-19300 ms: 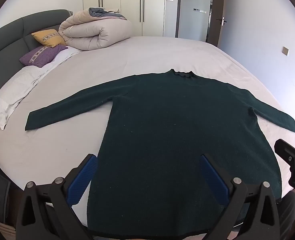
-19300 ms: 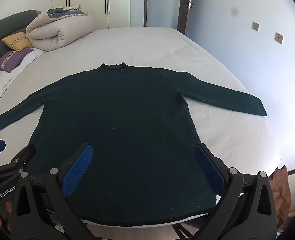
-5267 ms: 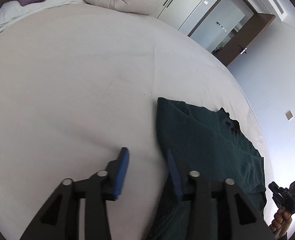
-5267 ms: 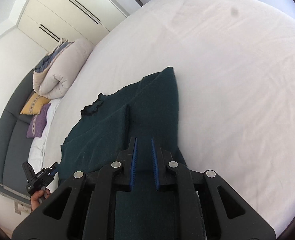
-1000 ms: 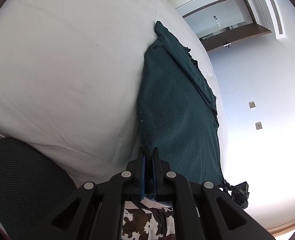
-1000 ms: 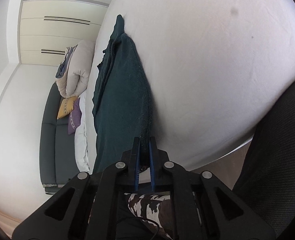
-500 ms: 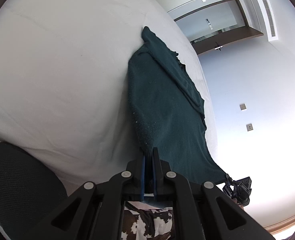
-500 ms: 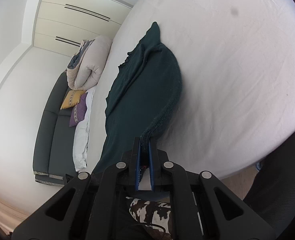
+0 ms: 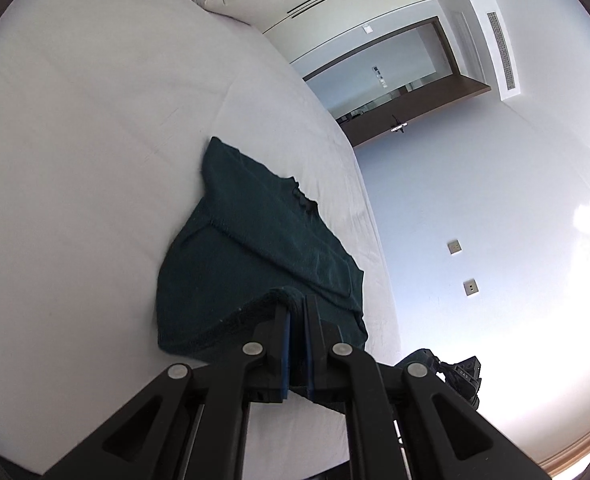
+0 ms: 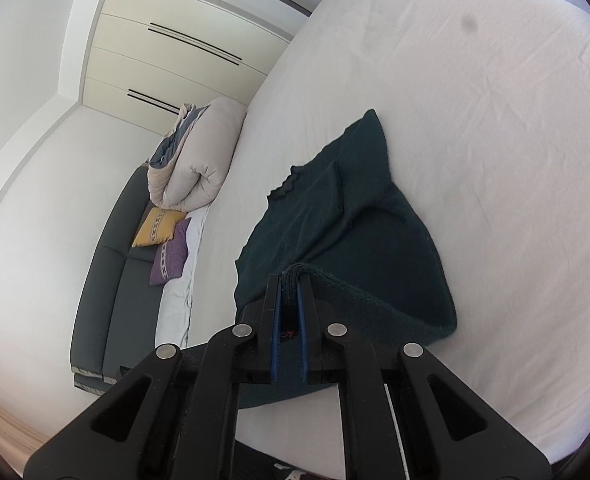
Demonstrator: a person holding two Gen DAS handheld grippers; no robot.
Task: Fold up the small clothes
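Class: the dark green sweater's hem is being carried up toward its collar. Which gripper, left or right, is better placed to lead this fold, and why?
Neither clearly; both should move together. The left gripper and right gripper are each shut on a hem corner of the sweater, lifted off the bed, with the collar ahead of both.

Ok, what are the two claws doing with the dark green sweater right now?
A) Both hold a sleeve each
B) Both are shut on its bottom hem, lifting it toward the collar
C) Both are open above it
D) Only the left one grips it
B: the left claw and the right claw each pinch the hem of the sweater, which is raised off the bed and curling toward the collar.
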